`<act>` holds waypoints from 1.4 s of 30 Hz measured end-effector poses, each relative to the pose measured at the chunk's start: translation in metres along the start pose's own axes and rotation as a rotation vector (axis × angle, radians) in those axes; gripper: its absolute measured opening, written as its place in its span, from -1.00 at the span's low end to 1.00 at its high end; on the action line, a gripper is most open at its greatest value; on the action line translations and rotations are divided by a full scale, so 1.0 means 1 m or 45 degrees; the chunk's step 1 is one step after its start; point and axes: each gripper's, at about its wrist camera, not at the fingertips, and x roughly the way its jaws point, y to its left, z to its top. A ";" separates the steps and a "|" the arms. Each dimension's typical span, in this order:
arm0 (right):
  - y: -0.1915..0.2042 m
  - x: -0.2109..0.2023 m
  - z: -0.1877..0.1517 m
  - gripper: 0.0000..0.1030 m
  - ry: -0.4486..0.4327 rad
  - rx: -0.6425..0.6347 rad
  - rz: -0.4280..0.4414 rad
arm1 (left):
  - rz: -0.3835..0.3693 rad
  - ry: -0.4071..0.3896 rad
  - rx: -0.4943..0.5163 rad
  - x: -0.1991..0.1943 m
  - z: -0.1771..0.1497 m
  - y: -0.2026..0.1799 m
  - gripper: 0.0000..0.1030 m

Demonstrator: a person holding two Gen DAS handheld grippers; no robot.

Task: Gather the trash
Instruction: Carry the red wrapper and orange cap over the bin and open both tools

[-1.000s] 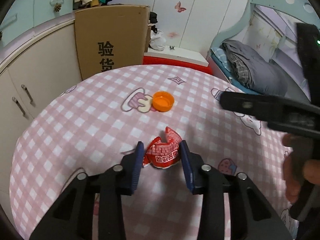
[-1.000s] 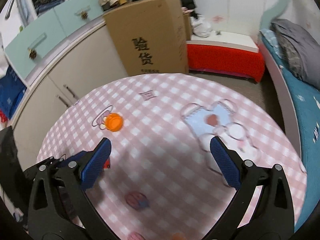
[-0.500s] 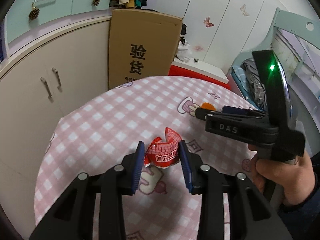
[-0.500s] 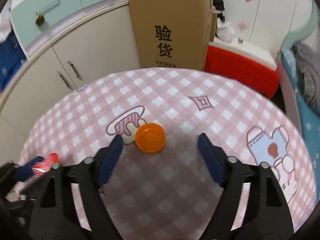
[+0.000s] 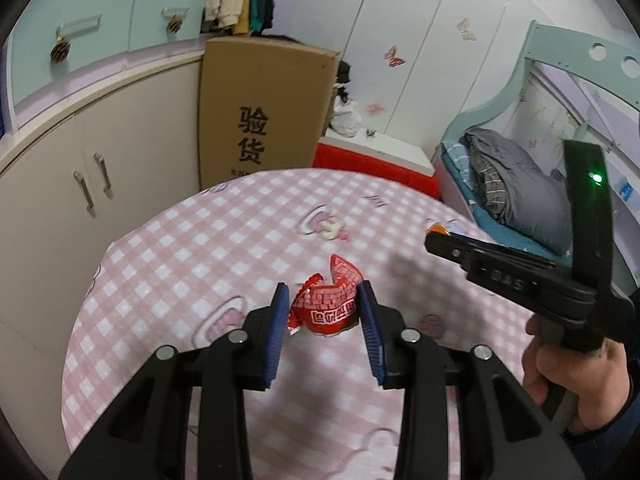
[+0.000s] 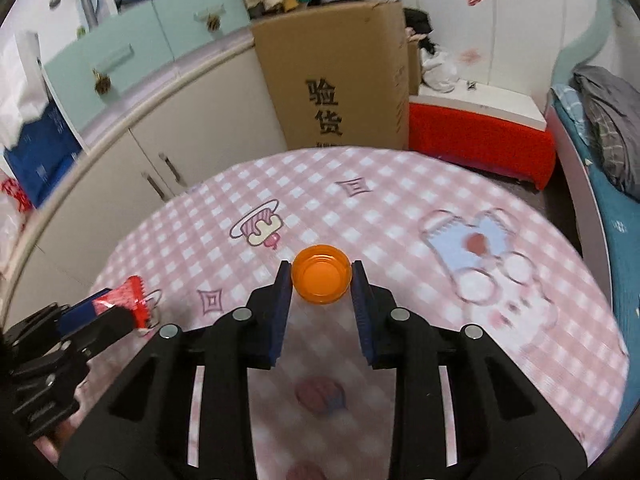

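My left gripper (image 5: 324, 306) is shut on a crumpled red wrapper (image 5: 328, 308) and holds it over the pink checked tablecloth (image 5: 224, 236). The wrapper also shows at the left of the right wrist view (image 6: 128, 300). My right gripper (image 6: 318, 280) has its jaws closed against both sides of an orange bottle cap (image 6: 321, 279), open side up, on the table. In the left wrist view the right gripper (image 5: 440, 240) comes in from the right and only a sliver of the cap (image 5: 437, 229) shows.
A tall cardboard box (image 6: 340, 76) stands behind the round table beside cream cabinets (image 5: 80, 184). A red bench (image 6: 480, 136) and a bed with grey bedding (image 5: 516, 184) are at the back right. The table edge (image 6: 168, 204) curves at the far left.
My right gripper moved forward to the orange cap and closed its jaws around it. My left gripper kept the red wrapper and swung a little to the right.
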 end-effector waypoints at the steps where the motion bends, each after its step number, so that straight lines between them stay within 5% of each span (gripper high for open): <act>1: -0.004 -0.010 -0.001 -0.43 -0.018 0.008 0.000 | -0.008 -0.008 0.010 -0.003 0.000 -0.007 -0.33; 17: -0.107 -0.183 -0.038 -0.43 -0.337 0.208 -0.053 | -0.181 -0.123 0.235 -0.051 0.002 -0.152 -0.33; 28: -0.216 -0.275 -0.096 -0.43 -0.494 0.451 -0.235 | -0.378 -0.117 0.467 -0.052 -0.019 -0.282 -0.33; 34: -0.279 -0.302 -0.145 -0.43 -0.512 0.627 -0.354 | -0.497 -0.034 0.599 -0.032 -0.042 -0.356 -0.32; 42: -0.354 -0.275 -0.210 -0.43 -0.373 0.859 -0.404 | -0.548 0.240 0.718 0.042 -0.091 -0.430 -0.32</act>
